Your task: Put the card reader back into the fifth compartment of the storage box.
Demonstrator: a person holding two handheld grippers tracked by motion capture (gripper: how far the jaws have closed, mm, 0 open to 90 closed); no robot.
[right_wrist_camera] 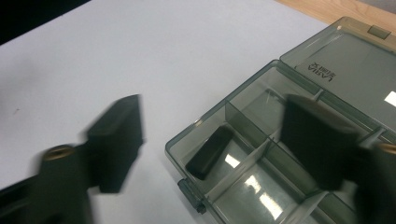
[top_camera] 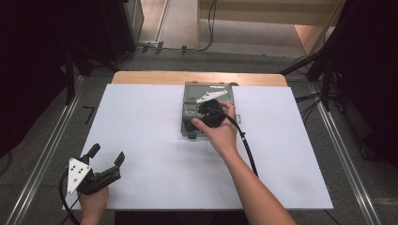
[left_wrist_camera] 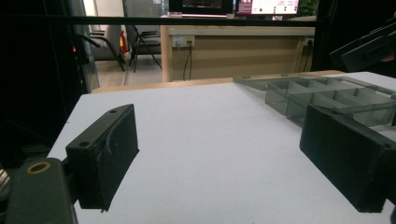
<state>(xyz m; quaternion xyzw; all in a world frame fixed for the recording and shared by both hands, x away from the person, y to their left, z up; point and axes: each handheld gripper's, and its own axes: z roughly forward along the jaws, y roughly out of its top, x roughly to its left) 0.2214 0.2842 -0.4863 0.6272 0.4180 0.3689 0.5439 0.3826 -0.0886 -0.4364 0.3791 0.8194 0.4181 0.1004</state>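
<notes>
— How far along am I?

— My right gripper [right_wrist_camera: 212,154] hangs with jaws apart and nothing between them, over the open organizer box [right_wrist_camera: 205,128] at the table's far middle. A small black block [right_wrist_camera: 210,151] lies in its corner compartment, so that piece looks placed.

— And the left?

— My left gripper [left_wrist_camera: 219,158] rests wide open, holding nothing. The box is smoky translucent plastic with thin dividers; the block is matte with rounded ends.

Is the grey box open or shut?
Open. The box has its lid folded back, and you can see its compartments, with a small black piece in one.
</notes>
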